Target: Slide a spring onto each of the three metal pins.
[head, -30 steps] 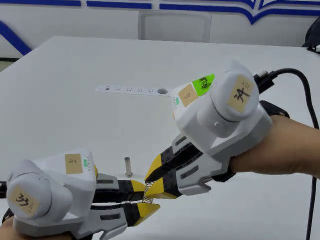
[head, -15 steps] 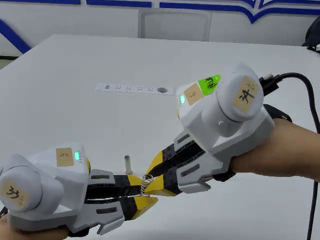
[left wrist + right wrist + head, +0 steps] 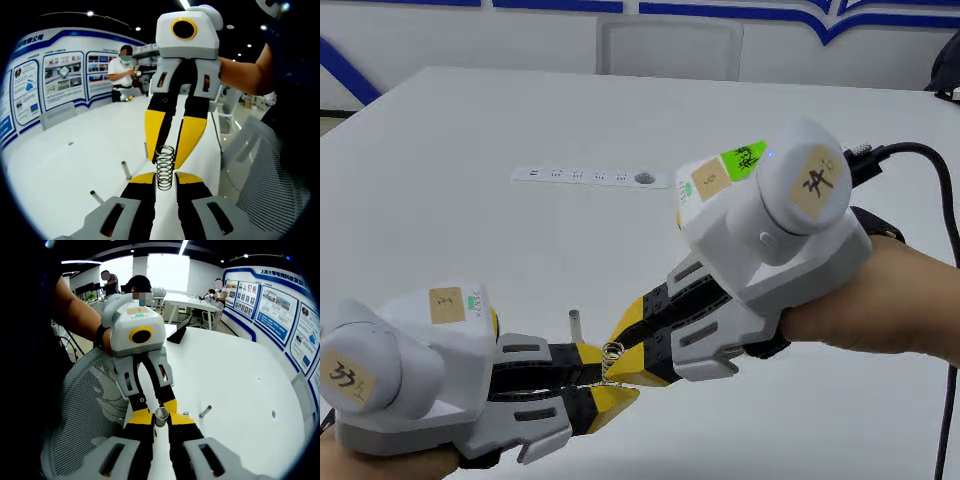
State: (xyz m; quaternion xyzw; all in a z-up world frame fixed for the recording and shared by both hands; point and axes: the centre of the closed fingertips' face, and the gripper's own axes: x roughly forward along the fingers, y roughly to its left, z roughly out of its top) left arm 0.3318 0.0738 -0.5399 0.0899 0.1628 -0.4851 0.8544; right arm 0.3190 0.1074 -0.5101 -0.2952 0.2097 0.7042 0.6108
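Wide white table (image 3: 440, 200), and our marker on it is one upright pin (image 3: 574, 324). Right gripper (image 3: 161, 416) points in from the pin's right, jaws flanking the spring's far end; pinching or merely close, can't tell. Left gripper (image 3: 166, 176) sits at the pin's near-left, clamped on the spring's base. Power strip (image 3: 588, 178) lies well beyond the pin. The spring (image 3: 165, 165) sits between both grippers, just right of the pin.

Office showroom: blue-trimmed wall display boards (image 3: 65, 75), long white tables (image 3: 240, 370), mesh chair (image 3: 85, 405).
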